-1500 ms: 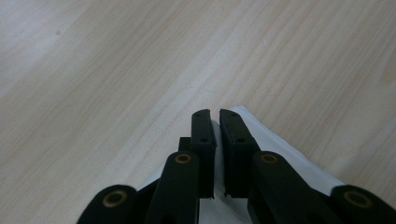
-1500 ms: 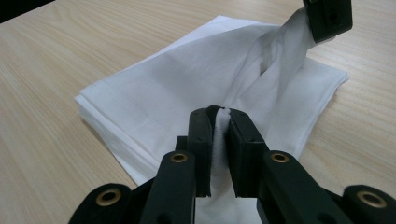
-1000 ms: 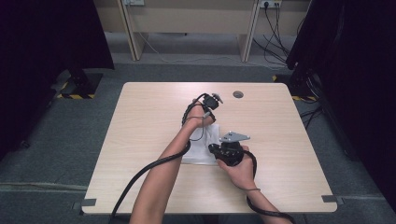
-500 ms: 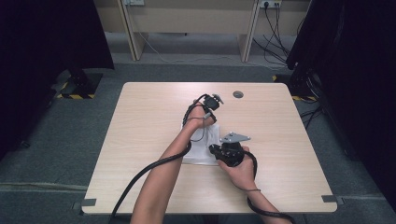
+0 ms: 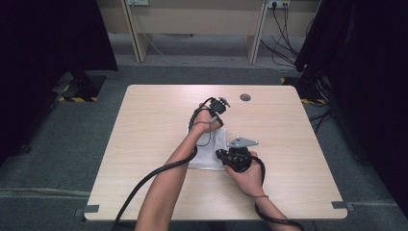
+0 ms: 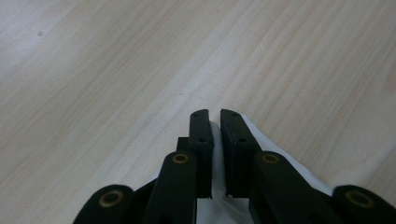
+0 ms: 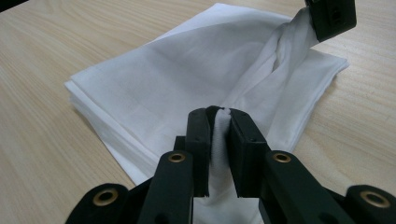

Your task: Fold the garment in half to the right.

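Folding step in hand: white cloth [image 5: 208, 153] lies mid-counter [image 5: 144, 125]. Left tool [image 6: 215, 114] pinches its 12 o'clock edge; right tool [image 7: 218, 112] pinches its 3 o'clock edge. Next move likely requires carrying both edges across together.

Lighting even and soft from overhead; the surface [image 5: 159, 125] is well lit, while both flanks of the high view fall into near-black. Shadows faint. Mild glare on the wood in the left gripper view. Near black jaws slightly soft; the white cloth [image 7: 187, 70] nears overexposure.
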A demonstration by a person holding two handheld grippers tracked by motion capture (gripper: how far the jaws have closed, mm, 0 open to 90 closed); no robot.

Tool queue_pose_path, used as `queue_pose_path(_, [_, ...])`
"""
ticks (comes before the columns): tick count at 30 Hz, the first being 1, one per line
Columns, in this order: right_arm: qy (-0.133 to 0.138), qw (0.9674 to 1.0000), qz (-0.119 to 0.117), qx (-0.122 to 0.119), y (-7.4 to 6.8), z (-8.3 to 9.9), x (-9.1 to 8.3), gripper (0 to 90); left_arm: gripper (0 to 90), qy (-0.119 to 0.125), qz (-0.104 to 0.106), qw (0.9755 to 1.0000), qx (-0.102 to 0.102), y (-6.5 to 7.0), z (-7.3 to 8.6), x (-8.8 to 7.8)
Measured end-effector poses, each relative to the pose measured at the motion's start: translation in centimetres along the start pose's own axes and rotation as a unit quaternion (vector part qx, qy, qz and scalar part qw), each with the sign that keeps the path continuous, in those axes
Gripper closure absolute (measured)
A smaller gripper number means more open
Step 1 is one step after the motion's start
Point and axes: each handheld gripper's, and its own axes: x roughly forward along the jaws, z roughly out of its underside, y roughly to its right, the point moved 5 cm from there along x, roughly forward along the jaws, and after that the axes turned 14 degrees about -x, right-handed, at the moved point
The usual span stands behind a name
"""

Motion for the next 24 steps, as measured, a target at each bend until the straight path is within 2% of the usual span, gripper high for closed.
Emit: queue_pose_path(24, [-0.001,1.0,0.004,0.006,0.19,0.58,-0.02,78.1,81.4,0.007,-0.001,1.0,-0.003,0.15,-0.02,0.66])
